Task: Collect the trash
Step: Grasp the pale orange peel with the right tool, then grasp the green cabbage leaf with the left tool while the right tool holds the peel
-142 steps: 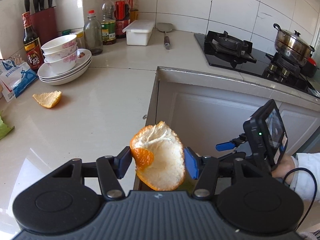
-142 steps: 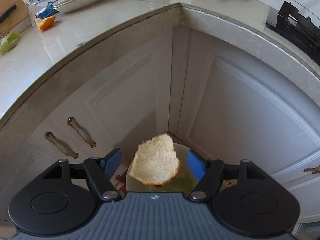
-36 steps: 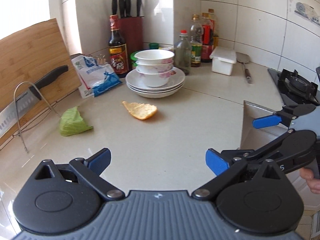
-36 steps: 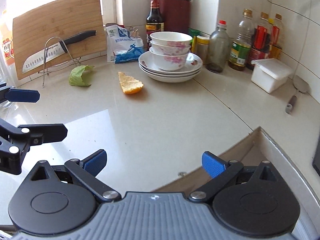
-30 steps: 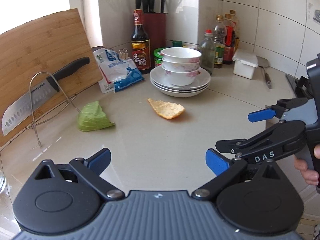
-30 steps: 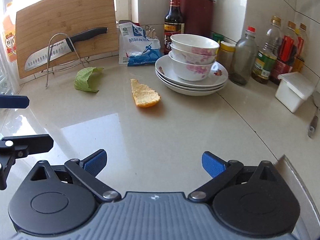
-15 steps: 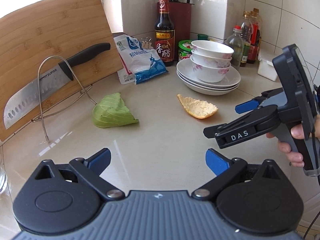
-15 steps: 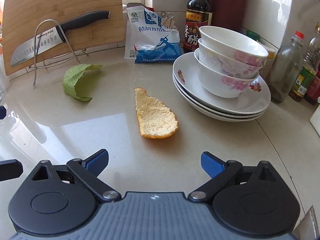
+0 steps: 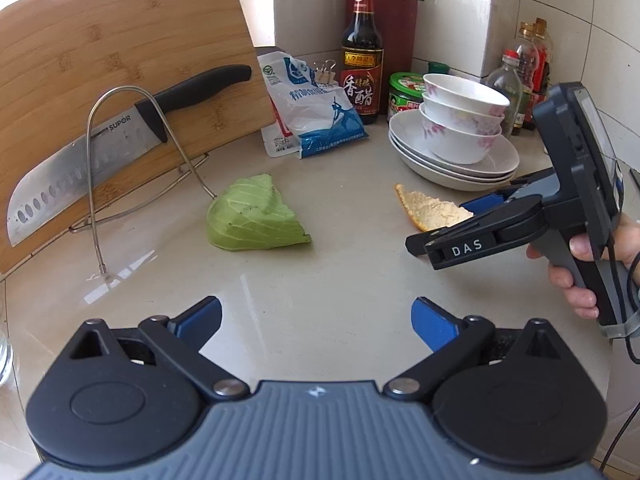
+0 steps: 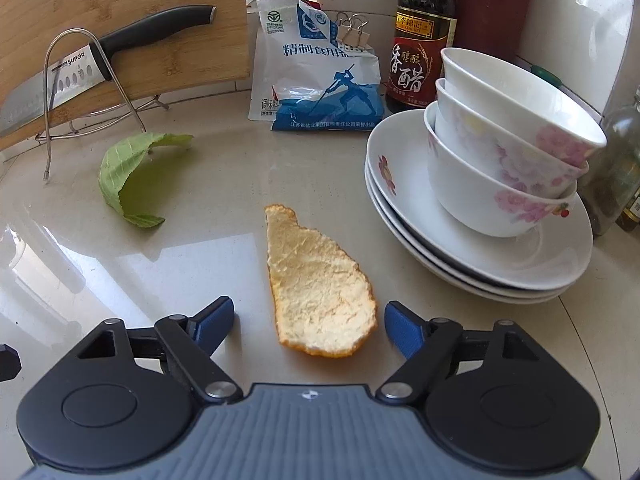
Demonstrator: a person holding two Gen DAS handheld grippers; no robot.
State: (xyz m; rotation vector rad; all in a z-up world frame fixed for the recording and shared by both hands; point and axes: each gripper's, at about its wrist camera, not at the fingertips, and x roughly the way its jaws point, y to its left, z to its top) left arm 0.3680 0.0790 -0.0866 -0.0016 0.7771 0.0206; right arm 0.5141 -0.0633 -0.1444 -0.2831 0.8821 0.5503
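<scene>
An orange peel (image 10: 316,292) lies pith side up on the pale counter. My right gripper (image 10: 309,326) is low over it, its near end between the blue pads; the jaws are closing and the pads stand clear of the peel. In the left wrist view the same peel (image 9: 430,210) shows partly behind the right gripper (image 9: 440,226), which a hand holds at the right. A green cabbage leaf (image 9: 254,216) lies ahead of my left gripper (image 9: 316,320), which is open and empty above bare counter. The leaf (image 10: 128,176) appears at the left in the right wrist view.
Stacked bowls on plates (image 10: 500,184) stand close to the right of the peel. A salt bag (image 10: 316,76), a vinegar bottle (image 10: 424,32), and a cutting board with a knife (image 9: 100,136) on a wire rack line the back wall.
Both grippers moved in toward the trash on the counter. The right gripper came down over the orange peel, and its jaws narrowed. The left gripper drew nearer the cabbage leaf.
</scene>
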